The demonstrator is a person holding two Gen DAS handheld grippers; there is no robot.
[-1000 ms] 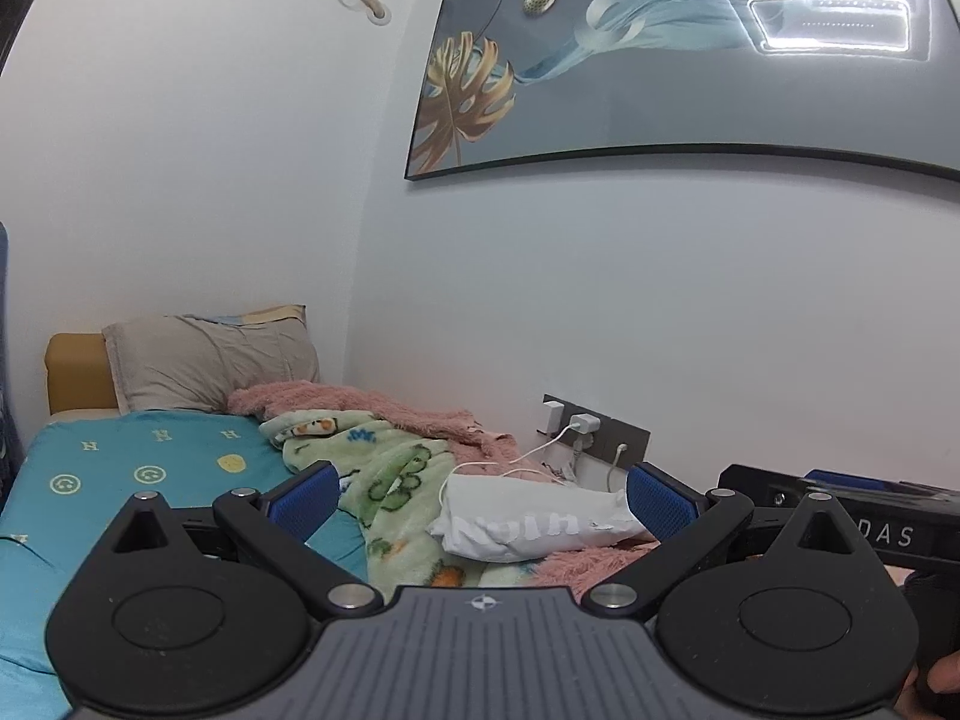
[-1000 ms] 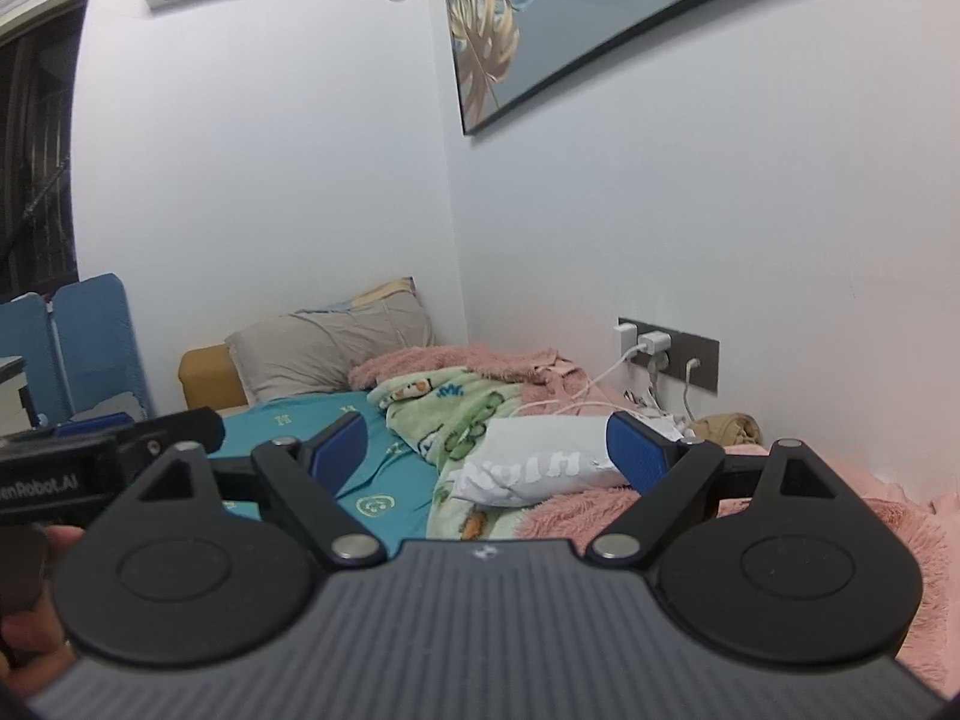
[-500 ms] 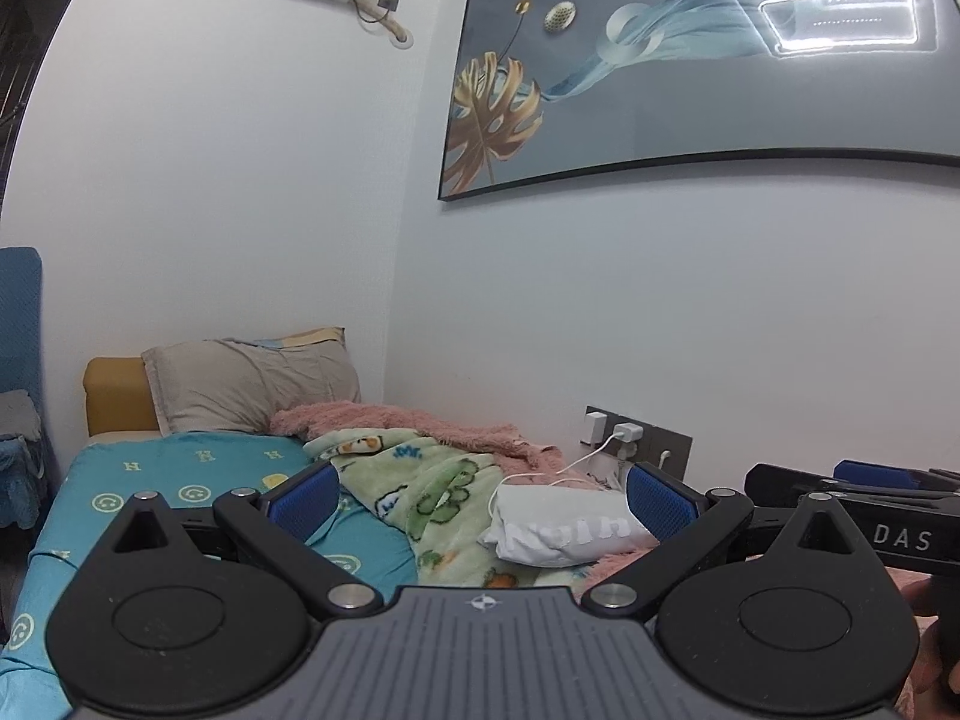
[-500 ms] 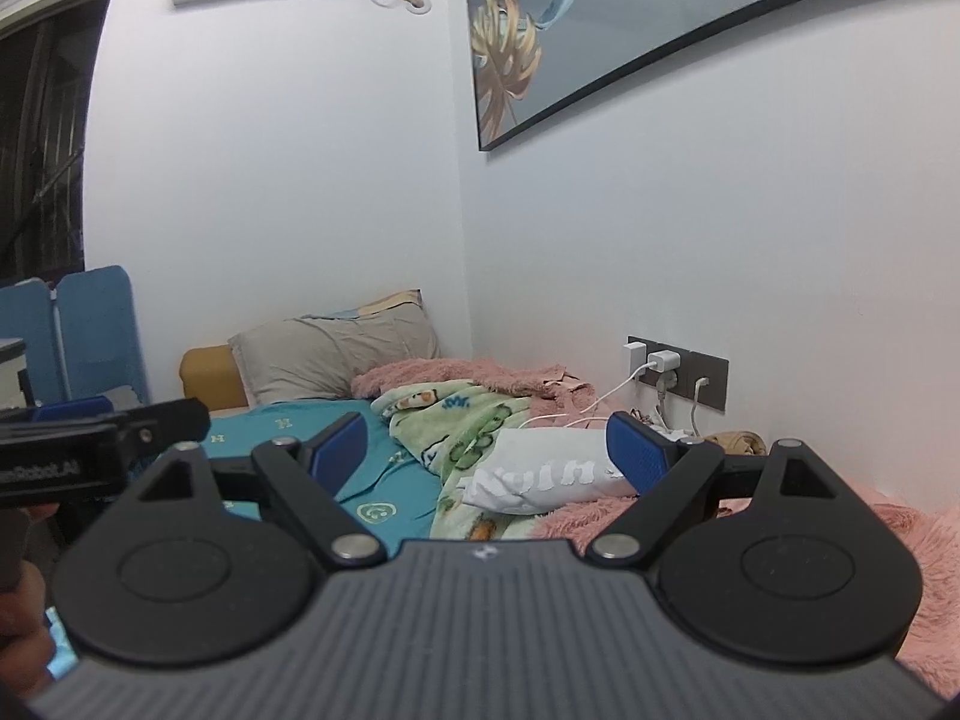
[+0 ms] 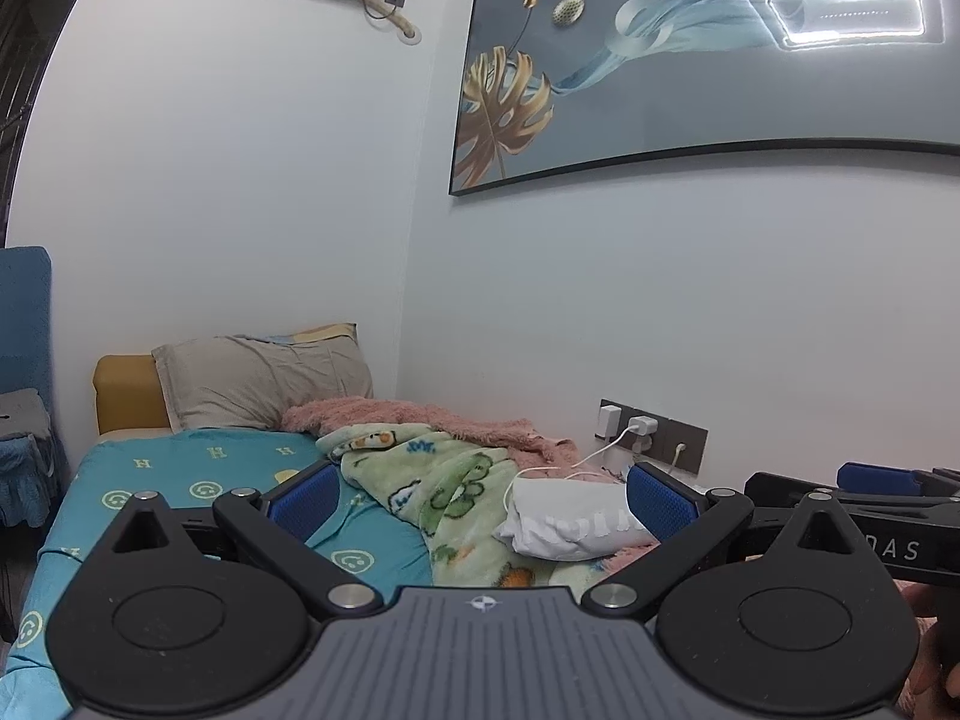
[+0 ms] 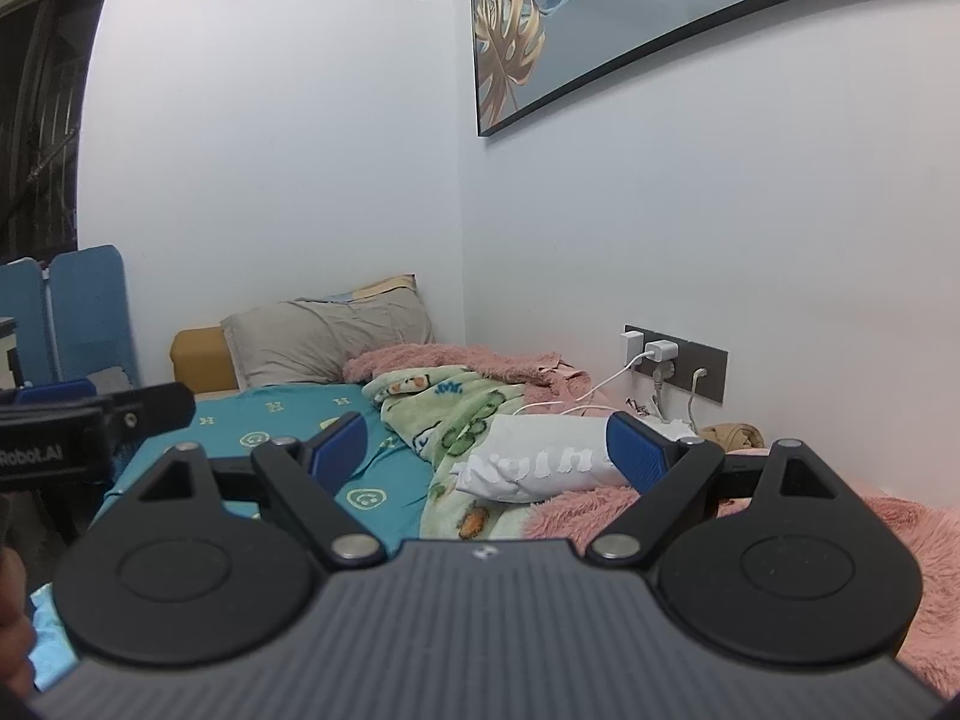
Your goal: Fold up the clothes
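A folded white garment with grey lettering [image 5: 570, 525] [image 6: 540, 465] lies on a green cartoon-print blanket [image 5: 444, 492] [image 6: 444, 420] near the wall side of the bed. My left gripper [image 5: 480, 495] is open, held well above and short of the bed, nothing between its blue pads. My right gripper [image 6: 486, 447] is open too, likewise empty and away from the garment. Each gripper shows at the edge of the other's view: the right gripper [image 5: 864, 504], the left gripper [image 6: 90, 420].
The bed has a teal smiley-face sheet [image 5: 180, 480] [image 6: 282, 420], a grey pillow [image 5: 258, 384] [image 6: 324, 342] at the head and a pink fluffy blanket [image 6: 780, 522] along the wall. A wall socket [image 6: 672, 360] holds chargers with white cables. A blue chair [image 6: 84, 312] stands at left.
Both grippers tilted upward and drifted back a little, so the bed sits lower in view and more wall shows. Jaws stayed open and empty.
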